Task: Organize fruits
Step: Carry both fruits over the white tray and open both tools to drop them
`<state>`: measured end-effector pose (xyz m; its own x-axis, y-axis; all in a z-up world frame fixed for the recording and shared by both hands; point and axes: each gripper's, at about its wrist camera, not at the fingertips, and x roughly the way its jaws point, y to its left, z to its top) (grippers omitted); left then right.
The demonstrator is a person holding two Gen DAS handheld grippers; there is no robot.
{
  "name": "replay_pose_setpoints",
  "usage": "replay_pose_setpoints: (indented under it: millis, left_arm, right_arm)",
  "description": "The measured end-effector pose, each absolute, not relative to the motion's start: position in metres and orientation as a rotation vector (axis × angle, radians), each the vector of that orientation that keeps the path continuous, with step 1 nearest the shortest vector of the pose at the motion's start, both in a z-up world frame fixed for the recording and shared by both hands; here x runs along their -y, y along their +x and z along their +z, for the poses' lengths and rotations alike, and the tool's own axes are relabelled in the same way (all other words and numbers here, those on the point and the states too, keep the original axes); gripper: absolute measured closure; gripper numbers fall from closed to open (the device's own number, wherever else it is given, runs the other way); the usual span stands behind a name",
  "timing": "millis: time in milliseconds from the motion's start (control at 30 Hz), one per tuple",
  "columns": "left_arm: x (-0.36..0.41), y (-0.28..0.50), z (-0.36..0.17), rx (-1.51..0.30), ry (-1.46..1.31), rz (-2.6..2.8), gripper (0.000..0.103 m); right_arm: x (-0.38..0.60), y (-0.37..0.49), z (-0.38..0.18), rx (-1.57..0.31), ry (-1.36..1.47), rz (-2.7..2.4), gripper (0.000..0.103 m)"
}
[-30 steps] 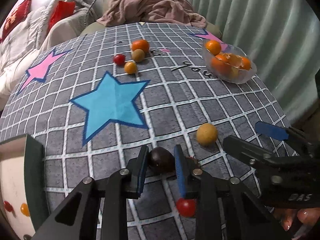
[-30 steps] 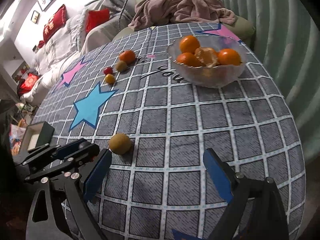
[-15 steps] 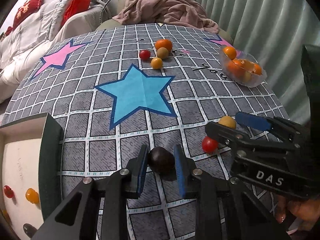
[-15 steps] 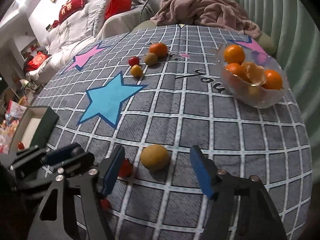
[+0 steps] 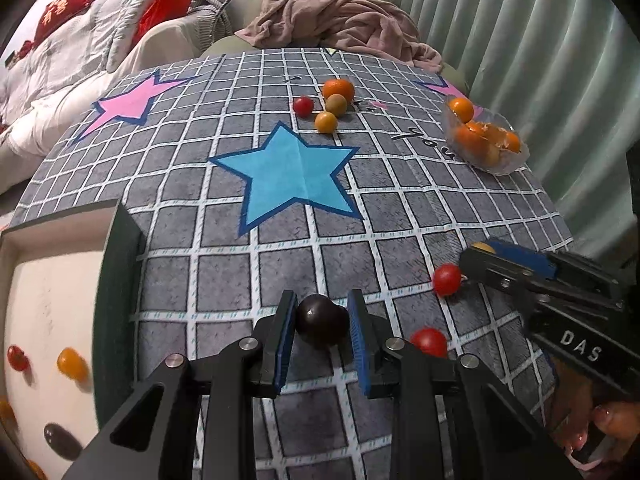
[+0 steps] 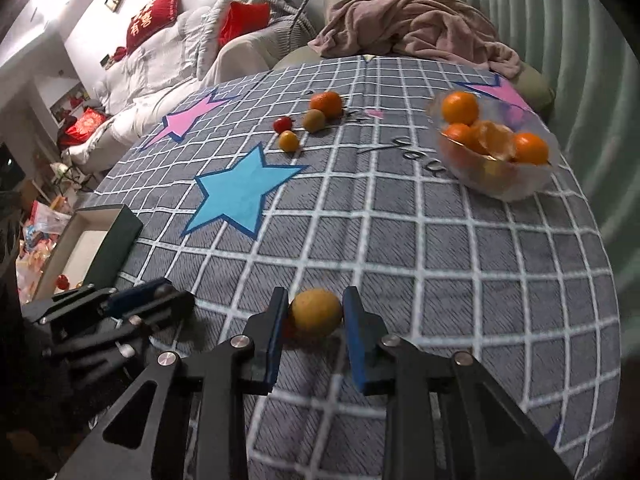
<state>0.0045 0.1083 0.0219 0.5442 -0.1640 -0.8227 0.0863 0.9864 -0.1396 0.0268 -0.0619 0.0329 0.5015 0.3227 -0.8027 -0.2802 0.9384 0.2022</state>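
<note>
My left tool (image 5: 322,322) has its blue-padded fingers clamped on a dark, glossy round fruit (image 5: 321,320), which I hold above the table (image 5: 400,208) just beside the box (image 5: 118,264). That box has dark green walls and a pale, matte inside, where small red, orange and dark fruits lie scattered. My right tool (image 6: 316,314) brackets a dull yellow oval fruit (image 6: 316,312) resting on the cloth; the left pad touches its side, but the frame is blurred and I cannot tell whether the right pad grips it. Two smooth red cherry tomatoes (image 5: 447,279) lie close by, one near the right tool's tip, the other (image 5: 429,341) just right of my left tool.

The table wears a grey woven cloth with a white grid, a large blue star (image 5: 288,176) and pink stars. At its far side sits a cluster of four: an orange (image 5: 338,89), a brownish round fruit (image 5: 336,104), a small yellow-orange one (image 5: 325,122) and a red tomato (image 5: 303,105). A clear, wavy-rimmed bowl (image 6: 500,184) at the right edge holds whole oranges and a peeled one. A crumpled pink blanket (image 6: 416,32) lies on the green chair beyond.
</note>
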Motion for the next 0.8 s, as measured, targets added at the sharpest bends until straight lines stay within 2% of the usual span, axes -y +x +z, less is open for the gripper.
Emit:
replay_pose_setpoints:
  millis: [800]
  left_arm:
    - [-0.131, -0.101, 0.05, -0.949, -0.078, -0.141, 0.076]
  right_arm:
    - [0.076, -0.067, 0.038, -1.029, 0.139, 0.37, 0.073]
